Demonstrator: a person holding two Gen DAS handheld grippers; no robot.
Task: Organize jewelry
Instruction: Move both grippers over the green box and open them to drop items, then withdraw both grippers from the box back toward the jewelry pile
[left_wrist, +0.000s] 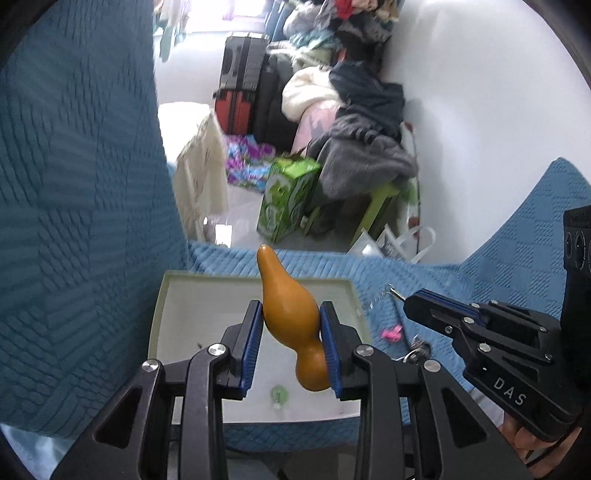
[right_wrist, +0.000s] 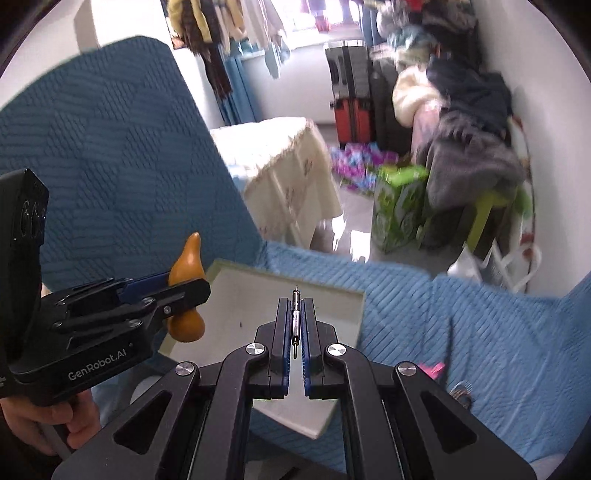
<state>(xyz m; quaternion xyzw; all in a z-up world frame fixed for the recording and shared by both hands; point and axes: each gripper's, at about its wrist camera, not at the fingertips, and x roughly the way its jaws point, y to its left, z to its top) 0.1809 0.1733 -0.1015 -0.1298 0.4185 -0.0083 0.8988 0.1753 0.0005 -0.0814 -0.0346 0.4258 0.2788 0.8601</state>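
My left gripper (left_wrist: 291, 304) is shut on an orange gourd-shaped pendant (left_wrist: 284, 295), whose narrow end points away from me. It hangs over a shallow pale tray (left_wrist: 162, 295) on the blue quilted cover. A small green piece (left_wrist: 277, 394) lies in the tray. My right gripper (right_wrist: 295, 301) is shut on a thin metal pin (right_wrist: 295, 317), also over the tray (right_wrist: 332, 291). In the left wrist view the right gripper (left_wrist: 410, 301) is to the right of the tray, with the metal piece (left_wrist: 393, 291) sticking out of its tip. The left gripper (right_wrist: 203, 286) with the gourd (right_wrist: 186, 325) shows at the left.
A pink trinket (left_wrist: 391, 334) and a small metal piece (left_wrist: 417, 350) lie on the blue cover (left_wrist: 480, 280) right of the tray. Beyond the edge are a green box (left_wrist: 288, 199), suitcases (left_wrist: 240, 85), a clothes pile (left_wrist: 362, 122) and a cloth-draped table (right_wrist: 288, 166).
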